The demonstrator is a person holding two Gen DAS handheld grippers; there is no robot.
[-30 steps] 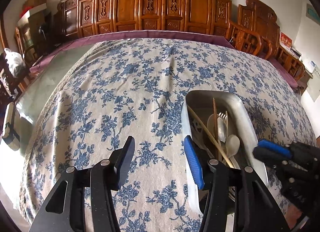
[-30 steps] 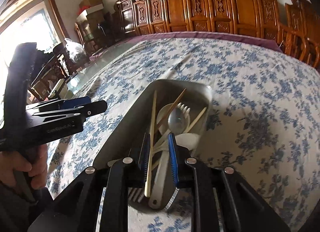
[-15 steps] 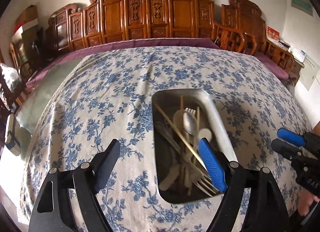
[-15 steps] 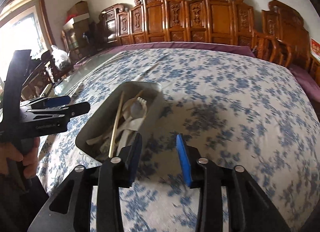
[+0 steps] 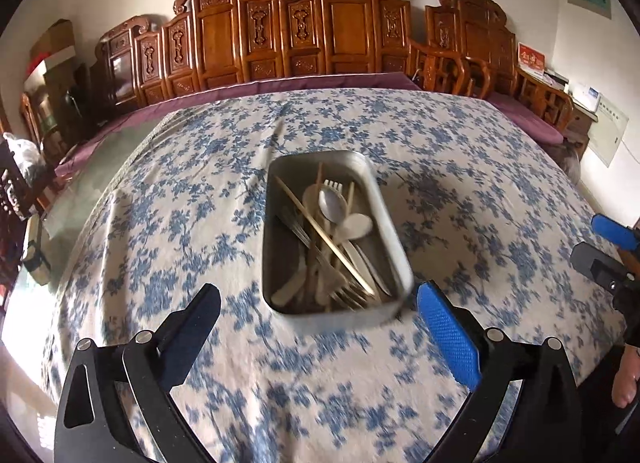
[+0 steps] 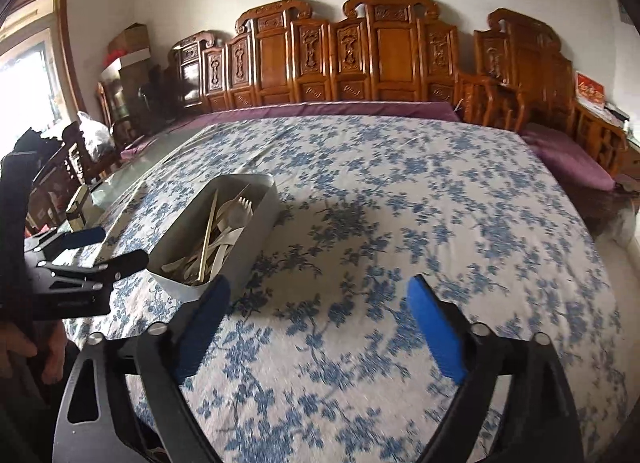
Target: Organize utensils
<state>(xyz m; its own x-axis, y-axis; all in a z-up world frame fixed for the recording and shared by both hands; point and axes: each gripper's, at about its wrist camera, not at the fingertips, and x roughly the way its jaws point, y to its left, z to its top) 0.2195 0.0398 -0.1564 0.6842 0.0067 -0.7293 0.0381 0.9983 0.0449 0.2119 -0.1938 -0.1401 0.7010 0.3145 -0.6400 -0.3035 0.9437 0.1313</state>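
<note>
A: Left hand-held gripper (image 5: 318, 317): jaws seen opening, spread wide, nothing between the pads. Just short of the near end of the metal tray (image 5: 394, 239), not touching.

B: Tray position? Contents?

A: Tray is set on the counter (image 5: 192, 199), on the blue floral cloth, about mid-surface. Utensils are piled loose inside: chopsticks (image 5: 324, 237) crossed diagonally over a metal spoon (image 5: 333, 203), a fork (image 5: 333, 186) at the far end, pale plastic spoons (image 5: 356, 225) beside. More fork tines at the near end, blurred.

B: Right side?

A: Right hand-held gripper (image 6: 318, 321): also opening, released, only bare cloth between the pads. Tray (image 6: 256, 231) lies off its left finger, apart from it.

B: Step in hand?

A: Judged as a pull-back with everything already in the tray; the task looks nearly done or done. If more sorting is wanted, one piece should be taken at a time by its handle; the chopsticks should be lifted first, since they lie over the rest.

B: Obstacles?

A: Counter around the tray carries nothing else on the cloth. A small box (image 6: 80, 205) sits at the left edge on the uncovered strip. Carved wooden chairs (image 5: 344, 27) are lined behind, well apart. The tangle could be dragged along. The two grippers are close together on the tray's side.
</note>
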